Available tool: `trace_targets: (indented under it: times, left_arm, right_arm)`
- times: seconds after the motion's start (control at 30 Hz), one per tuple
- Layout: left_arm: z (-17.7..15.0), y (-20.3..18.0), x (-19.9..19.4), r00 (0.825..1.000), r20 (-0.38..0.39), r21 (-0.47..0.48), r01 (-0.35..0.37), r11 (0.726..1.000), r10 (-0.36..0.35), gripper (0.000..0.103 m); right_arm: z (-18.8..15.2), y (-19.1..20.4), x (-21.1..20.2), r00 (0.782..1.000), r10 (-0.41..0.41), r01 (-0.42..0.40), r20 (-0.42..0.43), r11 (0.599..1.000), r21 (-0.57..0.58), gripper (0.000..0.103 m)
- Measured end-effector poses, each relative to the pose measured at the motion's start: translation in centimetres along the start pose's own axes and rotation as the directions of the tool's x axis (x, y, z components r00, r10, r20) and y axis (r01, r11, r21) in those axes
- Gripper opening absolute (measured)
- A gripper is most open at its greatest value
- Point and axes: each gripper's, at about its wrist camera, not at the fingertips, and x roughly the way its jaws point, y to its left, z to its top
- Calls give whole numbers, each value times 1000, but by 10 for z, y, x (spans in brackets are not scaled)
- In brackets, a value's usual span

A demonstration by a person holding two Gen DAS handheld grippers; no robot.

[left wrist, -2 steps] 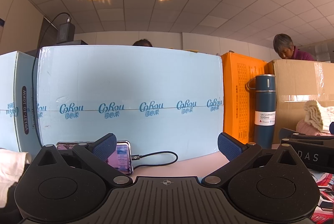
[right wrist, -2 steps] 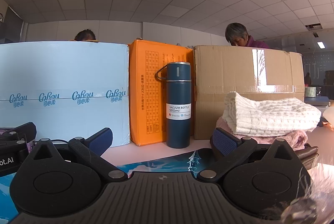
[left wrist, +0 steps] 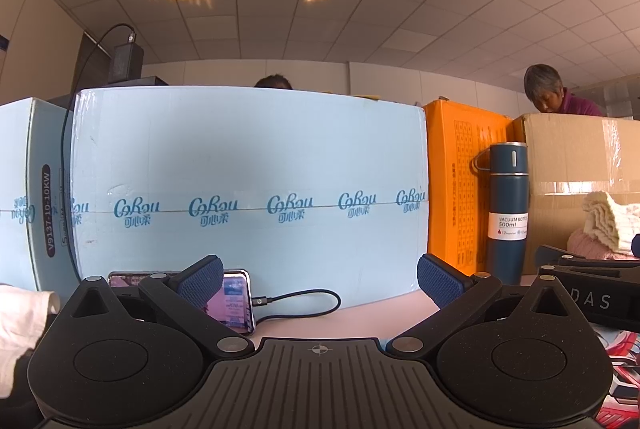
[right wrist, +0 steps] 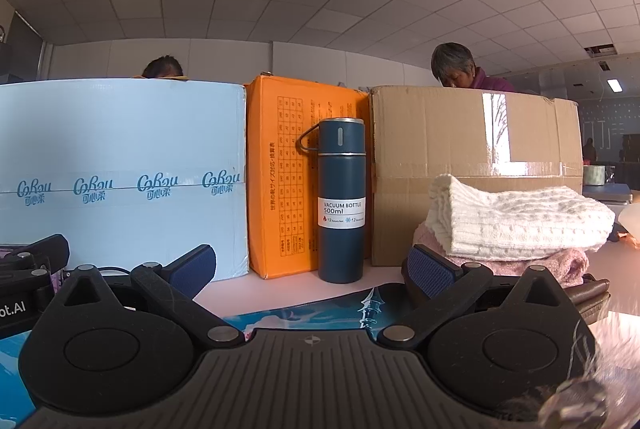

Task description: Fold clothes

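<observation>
A folded white knit garment [right wrist: 516,221] lies on a folded pink one [right wrist: 560,263] at the right of the table, in front of a cardboard box; both show at the right edge of the left wrist view [left wrist: 604,225]. A white cloth [left wrist: 20,321] lies at the left edge of that view. My left gripper [left wrist: 320,279] is open and empty, low over the table. My right gripper [right wrist: 310,267] is open and empty, with its right finger [right wrist: 432,271] just in front of the pink garment. A printed blue mat [right wrist: 320,309] lies under it.
A light blue box [left wrist: 248,189], an orange box [right wrist: 280,181] and a brown cardboard box [right wrist: 460,149] wall the table's back. A dark blue vacuum bottle [right wrist: 342,201] stands before them. A phone [left wrist: 236,299] with a cable leans on the blue box. Two people sit behind.
</observation>
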Motion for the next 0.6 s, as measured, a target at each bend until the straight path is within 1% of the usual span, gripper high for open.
trace_targets:
  times: [0.2, 0.6]
  left_arm:
    - [0, -1, 1, 1000, -11, 4, 2, 1000, -2, 103]
    - [0, 0, 1, 1000, -5, 2, 2, 1000, -2, 103]
  right_arm:
    - [0, 0, -1, 1000, -1, 1, -4, 1000, -3, 103]
    - [0, -1, 0, 1000, -1, 1, -3, 1000, 5, 103]
